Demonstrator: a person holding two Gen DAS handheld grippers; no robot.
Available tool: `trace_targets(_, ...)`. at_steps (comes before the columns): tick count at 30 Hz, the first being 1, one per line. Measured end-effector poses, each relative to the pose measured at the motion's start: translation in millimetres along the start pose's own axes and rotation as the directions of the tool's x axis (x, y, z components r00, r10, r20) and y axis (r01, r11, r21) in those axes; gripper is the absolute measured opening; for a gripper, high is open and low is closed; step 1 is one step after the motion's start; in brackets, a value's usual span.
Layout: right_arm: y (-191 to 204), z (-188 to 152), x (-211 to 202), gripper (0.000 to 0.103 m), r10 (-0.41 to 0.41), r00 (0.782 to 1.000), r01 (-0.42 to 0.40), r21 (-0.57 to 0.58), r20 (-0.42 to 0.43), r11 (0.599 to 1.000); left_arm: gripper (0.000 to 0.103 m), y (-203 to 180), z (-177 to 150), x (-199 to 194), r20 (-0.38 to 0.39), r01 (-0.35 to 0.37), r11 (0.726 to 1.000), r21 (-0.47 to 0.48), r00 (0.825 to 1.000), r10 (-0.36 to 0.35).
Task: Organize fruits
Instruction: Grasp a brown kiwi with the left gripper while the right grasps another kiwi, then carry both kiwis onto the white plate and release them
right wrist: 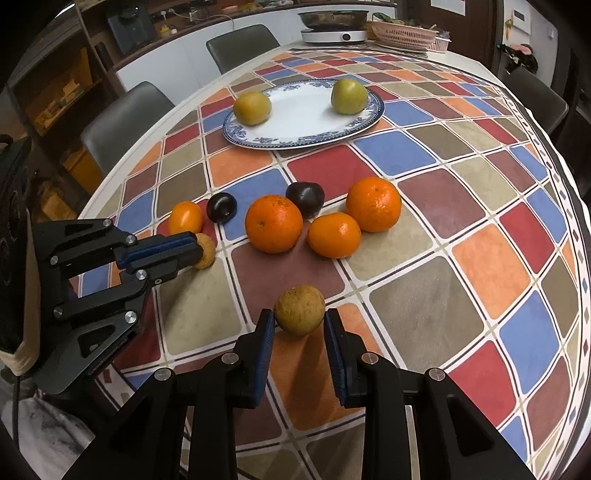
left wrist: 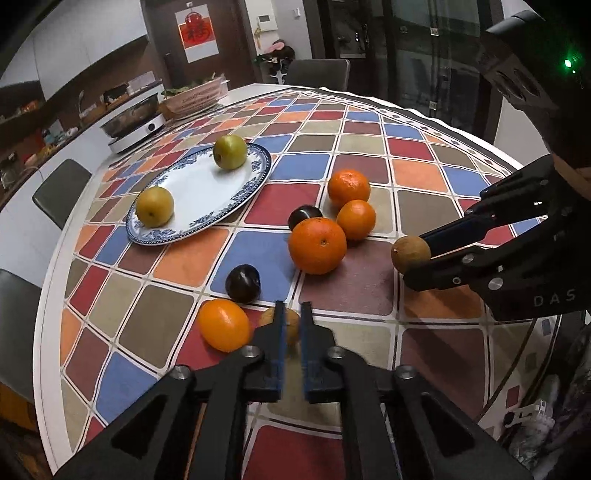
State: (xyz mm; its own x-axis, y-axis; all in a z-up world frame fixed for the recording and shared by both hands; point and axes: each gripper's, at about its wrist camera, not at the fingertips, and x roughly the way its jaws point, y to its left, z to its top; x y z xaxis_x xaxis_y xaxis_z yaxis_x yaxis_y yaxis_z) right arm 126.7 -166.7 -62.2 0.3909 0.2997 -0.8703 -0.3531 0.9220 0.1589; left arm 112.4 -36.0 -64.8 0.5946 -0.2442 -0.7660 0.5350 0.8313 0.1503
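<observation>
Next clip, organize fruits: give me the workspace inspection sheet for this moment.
Surface: table under a colourful checked cloth.
Job's things: blue-rimmed plate holding two yellow-green fruits; three oranges, two dark plums and a small oval orange fruit loose on the cloth.
Clutter: induction cooker with pan, pink basket at the far edge.
Grippers: left claw shut on a small brown fruit; right claw shut on another brown fruit.
Cables: nothing seen on the table.
Surroundings: grey chairs, kitchen counter behind.
</observation>
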Motion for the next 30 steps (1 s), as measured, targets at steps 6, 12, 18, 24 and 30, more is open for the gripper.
trace_targets(6,4,-1,0,0.029,-0.005,1.0,0.005,-0.015,0.001,1.0,0.031,-1,-4,-1,-0.001,-0.019,1.0,0.013,1.0,0.019)
trace_targets(12,7,-1,3,0.029,0.0,1.0,-0.001,-0.03,-0.007,1.0,0.031,-3,-6,8,-0.023,-0.037,0.999,0.04,0.999,0.038)
trace_targets(18,6,-1,4,0.029,0.003,1.0,-0.003,-0.027,-0.009,1.0,0.028,0,-6,6,-0.015,-0.025,1.0,0.004,1.0,0.026)
trace_targets(24,5,4,-2,0.029,0.019,1.0,-0.019,-0.027,0.018,0.999,0.028,9,7,-11,0.031,-0.001,0.998,-0.058,1.0,0.003)
trace_targets(30,4,19,-10,0.029,0.024,0.998,-0.022,-0.033,0.065,0.999,0.028,25,24,-19,0.06,0.021,0.992,-0.127,0.998,-0.014)
